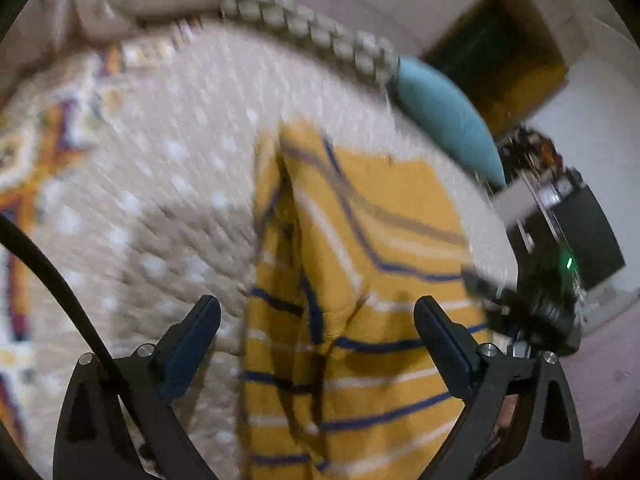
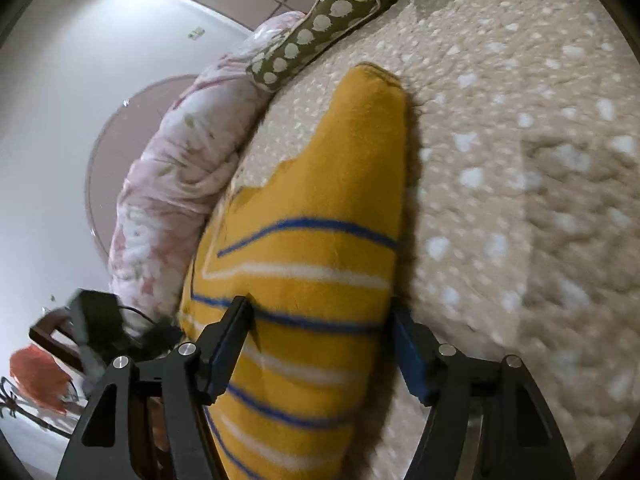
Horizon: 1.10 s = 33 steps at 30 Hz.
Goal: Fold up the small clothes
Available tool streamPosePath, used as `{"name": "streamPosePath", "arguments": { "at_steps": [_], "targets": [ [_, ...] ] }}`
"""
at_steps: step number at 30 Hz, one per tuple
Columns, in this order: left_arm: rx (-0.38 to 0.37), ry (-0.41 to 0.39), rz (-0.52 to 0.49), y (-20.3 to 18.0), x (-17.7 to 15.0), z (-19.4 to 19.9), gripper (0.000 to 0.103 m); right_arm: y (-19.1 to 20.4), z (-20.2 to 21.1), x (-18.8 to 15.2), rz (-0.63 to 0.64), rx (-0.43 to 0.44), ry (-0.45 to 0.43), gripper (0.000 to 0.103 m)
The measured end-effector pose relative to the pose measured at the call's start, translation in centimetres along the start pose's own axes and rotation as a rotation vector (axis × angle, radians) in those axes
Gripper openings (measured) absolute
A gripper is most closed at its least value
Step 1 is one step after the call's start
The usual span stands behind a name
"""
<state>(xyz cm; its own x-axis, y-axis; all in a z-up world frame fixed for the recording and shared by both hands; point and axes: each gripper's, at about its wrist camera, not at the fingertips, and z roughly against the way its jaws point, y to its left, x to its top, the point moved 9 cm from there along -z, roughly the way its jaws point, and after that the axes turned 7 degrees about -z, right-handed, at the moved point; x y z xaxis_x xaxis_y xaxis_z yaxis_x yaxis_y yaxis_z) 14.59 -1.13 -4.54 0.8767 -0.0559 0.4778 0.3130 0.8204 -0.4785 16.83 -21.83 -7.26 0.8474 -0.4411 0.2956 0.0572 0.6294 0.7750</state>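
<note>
A mustard-yellow garment (image 1: 360, 280) with blue and white stripes lies on the cream dotted bedspread (image 1: 180, 160). In the left wrist view it is creased and doubled along its left side. My left gripper (image 1: 318, 318) stands open over its near part, the fingers wide apart and clear of the cloth. In the right wrist view the same garment (image 2: 320, 200) runs away from me as a long folded strip with a rounded far end. My right gripper (image 2: 320, 316) is open and straddles the strip, one finger over its left part and the other at its right edge.
A teal pillow (image 1: 448, 120) and a knobbly cushion (image 1: 312, 24) line the bed's far side. A pink floral quilt (image 2: 172, 168) and a green dotted cushion (image 2: 320, 28) lie along the bed's left edge. The other gripper's blurred dark body (image 1: 540, 280) is at the right.
</note>
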Motion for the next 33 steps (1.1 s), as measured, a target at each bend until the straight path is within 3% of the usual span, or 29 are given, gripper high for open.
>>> {"name": "streamPosePath", "arguments": {
  "at_steps": [1, 2, 3, 4, 6, 8, 13, 15, 16, 17, 18, 21, 25, 28, 31, 33],
  "targets": [
    [-0.01, 0.029, 0.011, 0.0, -0.4, -1.1, 0.096, 0.2, -0.5, 0.2, 0.0, -0.004, -0.007, 0.073],
    [0.01, 0.016, 0.008, -0.1, -0.4, -1.3, 0.085, 0.4, -0.9, 0.3, 0.002, -0.012, -0.013, 0.068],
    [0.007, 0.008, 0.006, -0.6, -0.3, -1.3, 0.068, 0.5, -1.3, 0.3, 0.005, -0.027, -0.012, 0.056],
    [-0.033, 0.024, 0.031, -1.3, -0.3, -1.4, 0.054, 0.7, -1.6, 0.4, 0.003, -0.029, -0.004, 0.051],
    [-0.006, -0.001, 0.045, -2.2, 0.0, -0.8, 0.045, 1.2, -1.0, 0.9, -0.002, -0.012, 0.002, 0.038],
    [-0.024, -0.008, 0.015, -4.1, 0.3, -0.3, 0.038, 2.3, 0.9, 1.7, 0.01, 0.02, -0.019, 0.036],
    [-0.073, -0.008, -0.04, -8.7, 0.8, -1.4, 0.039, 3.2, 6.5, 3.7, 0.079, -0.001, -0.12, 0.037],
    [-0.041, 0.033, -0.01, -8.6, 0.4, -3.6, 0.041, 1.1, 7.4, 4.1, 0.071, -0.072, -0.129, 0.044],
    [-0.02, 0.052, 0.001, -8.3, 0.1, -4.4, 0.047, -0.1, 7.3, 4.1, 0.056, -0.111, -0.119, 0.046],
    [-0.003, 0.064, 0.019, -7.9, -0.3, -5.0, 0.065, -2.3, 6.8, 3.8, 0.025, -0.174, -0.091, 0.049],
    [-0.001, 0.065, 0.05, -7.5, -0.7, -5.3, 0.069, -3.8, 6.5, 3.5, -0.001, -0.207, -0.073, 0.055],
    [-0.022, 0.063, 0.096, -7.4, -1.2, -4.0, 0.07, -5.1, 8.4, 3.1, -0.065, -0.15, -0.112, 0.062],
    [0.02, 0.011, 0.073, -7.6, -1.4, -0.5, 0.07, -3.9, 12.6, 3.5, 0.003, -0.232, -0.219, 0.062],
    [0.127, -0.082, -0.003, -8.1, -1.4, 3.3, 0.075, -1.0, 15.1, 3.7, 0.053, -0.196, -0.285, 0.062],
    [0.303, -0.204, -0.104, -8.9, -1.0, 7.1, 0.087, 2.5, 15.1, 3.3, 0.124, -0.148, -0.294, 0.059],
    [0.413, -0.316, -0.167, -9.9, -0.9, 10.1, 0.091, 4.4, 13.2, 2.3, 0.167, -0.11, -0.237, 0.038]
  ]
}}
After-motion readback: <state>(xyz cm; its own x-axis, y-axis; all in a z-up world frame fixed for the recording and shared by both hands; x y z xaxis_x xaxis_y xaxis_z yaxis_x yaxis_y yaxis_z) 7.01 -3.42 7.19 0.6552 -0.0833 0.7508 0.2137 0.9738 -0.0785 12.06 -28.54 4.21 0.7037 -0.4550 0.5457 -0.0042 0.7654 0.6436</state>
